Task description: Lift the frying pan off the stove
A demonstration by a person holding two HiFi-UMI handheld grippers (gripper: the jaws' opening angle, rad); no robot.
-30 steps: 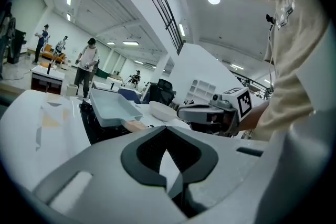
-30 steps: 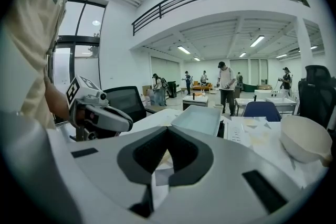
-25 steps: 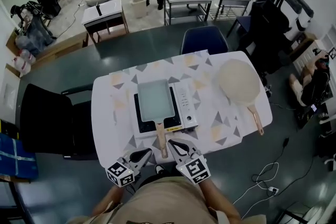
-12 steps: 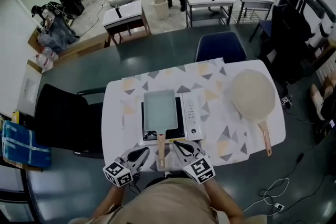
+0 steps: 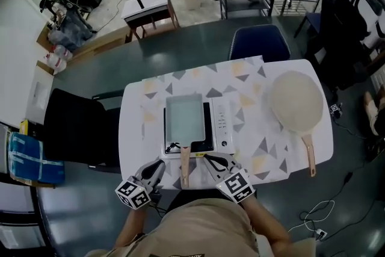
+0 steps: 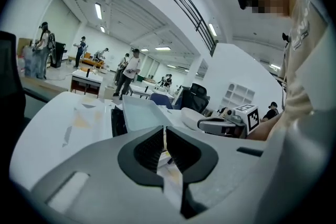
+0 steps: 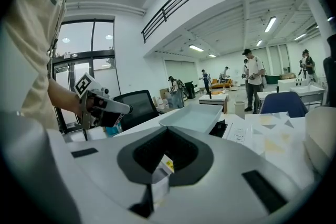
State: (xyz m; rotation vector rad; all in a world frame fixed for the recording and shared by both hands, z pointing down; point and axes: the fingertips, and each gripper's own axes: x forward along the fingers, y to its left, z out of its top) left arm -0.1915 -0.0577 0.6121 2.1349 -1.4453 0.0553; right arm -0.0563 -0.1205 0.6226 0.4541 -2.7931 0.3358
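The left tool point(image 5: 157, 165) is held clenched, its jaws pressed together with nothing between them. The right tool point(image 5: 209, 159) is likewise seen closed and empty, its tips meeting. Both tools are held at the near edge of the white table with a grey and yellow triangle pattern point(image 5: 135, 129), neither of them touching anything.

The rectangular grey frying pan with a wooden handle point(image 5: 183, 117) is found just ahead of the two tools, resting flat on the white portable stove with a black top point(image 5: 221, 127). Its wooden handle point(image 5: 184, 161) is pointed back toward the person and lies between the two tools, apart from both.

Ahead and well to the right of the right tool, a round beige frying pan with a wooden handle point(image 5: 296, 100) is laid on the table. A blue chair point(image 5: 258, 43) is placed beyond the far side of the table, and a black chair point(image 5: 72, 132) is set to the left of the left tool.

In the left gripper view, the right tool is seen to the right, with its marker cube point(image 6: 248, 116) on top. In the right gripper view, the left tool is seen at the left.
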